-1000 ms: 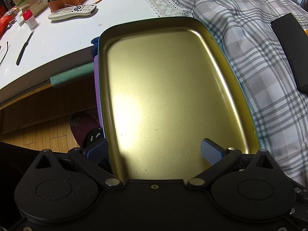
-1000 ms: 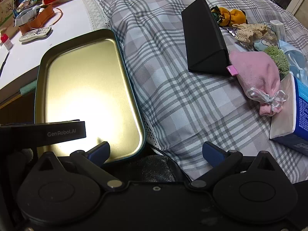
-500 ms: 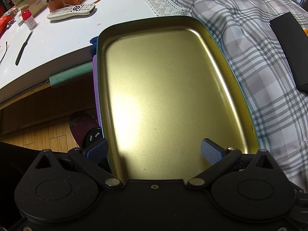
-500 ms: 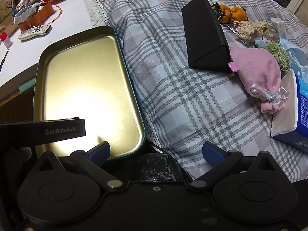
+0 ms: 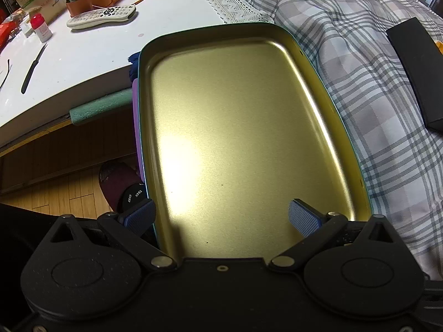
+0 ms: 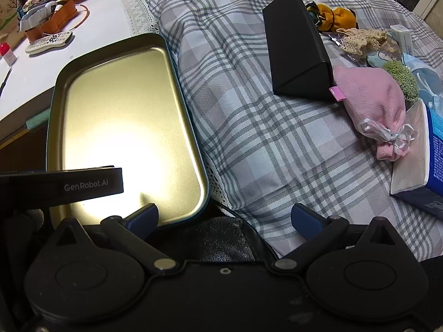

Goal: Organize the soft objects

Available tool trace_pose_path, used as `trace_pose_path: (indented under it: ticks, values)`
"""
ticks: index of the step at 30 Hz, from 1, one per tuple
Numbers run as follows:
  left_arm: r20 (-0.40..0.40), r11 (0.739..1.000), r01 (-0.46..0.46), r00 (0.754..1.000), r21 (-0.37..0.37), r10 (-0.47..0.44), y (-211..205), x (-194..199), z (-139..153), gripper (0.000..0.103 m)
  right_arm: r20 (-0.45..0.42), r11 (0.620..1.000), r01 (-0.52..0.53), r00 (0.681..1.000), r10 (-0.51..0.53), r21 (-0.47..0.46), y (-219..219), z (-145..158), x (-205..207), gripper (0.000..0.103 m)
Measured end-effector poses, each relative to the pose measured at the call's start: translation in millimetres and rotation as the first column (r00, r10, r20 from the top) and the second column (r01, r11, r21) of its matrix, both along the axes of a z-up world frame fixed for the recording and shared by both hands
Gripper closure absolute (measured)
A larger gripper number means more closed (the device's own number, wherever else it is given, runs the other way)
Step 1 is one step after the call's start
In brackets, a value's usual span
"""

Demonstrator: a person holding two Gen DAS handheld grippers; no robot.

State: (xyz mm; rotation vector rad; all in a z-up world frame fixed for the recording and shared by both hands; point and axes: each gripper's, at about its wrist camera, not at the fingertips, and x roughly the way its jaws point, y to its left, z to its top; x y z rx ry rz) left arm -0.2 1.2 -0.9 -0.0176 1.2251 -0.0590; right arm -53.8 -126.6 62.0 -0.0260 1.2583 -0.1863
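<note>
A gold metal tray [image 5: 340,127] with a dark green rim lies on the plaid bedcover; it also shows in the right wrist view [image 6: 191,119] and holds nothing. My left gripper [image 5: 221,217] is open and empty over the tray's near end. My right gripper [image 6: 224,218] is open and empty at the bed's near edge, right of the tray. A pink drawstring pouch [image 6: 373,94], a yellow scrunchie [image 6: 332,15], a lace scrunchie [image 6: 362,40] and a green scrunchie [image 6: 401,80] lie far right.
A black triangular case [image 6: 296,47] lies on the plaid bedcover [image 6: 249,127] between tray and soft things. A tissue pack [image 6: 420,163] sits at the right edge. The white table [image 5: 83,63] holds a remote [image 5: 102,16], a pen and a small bottle.
Both views have drifted slightly; the tray sits a little lower and further left in them. Both grippers stay open and empty.
</note>
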Motion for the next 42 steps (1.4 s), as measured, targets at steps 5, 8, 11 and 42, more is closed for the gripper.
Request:
trace_pose_path:
  ticks: [5, 8, 11, 42]
  values:
    - [-0.001, 1.000, 0.002, 1.000, 0.000, -0.002, 0.0, -0.3, 0.2, 0.004, -0.002, 1.000, -0.001, 1.000, 0.001, -0.001, 0.6, -0.4, -0.2, 0.001]
    - [-0.001, 1.000, 0.002, 1.000, 0.000, -0.002, -0.2, -0.8, 0.3, 0.004, -0.002, 1.000, -0.002, 1.000, 0.002, -0.001, 0.6, -0.4, -0.1, 0.001]
    - [-0.001, 1.000, 0.001, 1.000, 0.000, -0.001, -0.3, -0.9, 0.2, 0.004, -0.002, 1.000, -0.002, 1.000, 0.002, -0.002, 1.1, -0.9, -0.5, 0.001]
    - [-0.026, 1.000, 0.001, 1.000, -0.014, -0.002, 0.3, 2.2, -3.6, 0.004, -0.017, 1.000, -0.014, 1.000, 0.014, -0.008, 5.6, -4.9, -1.3, 0.001]
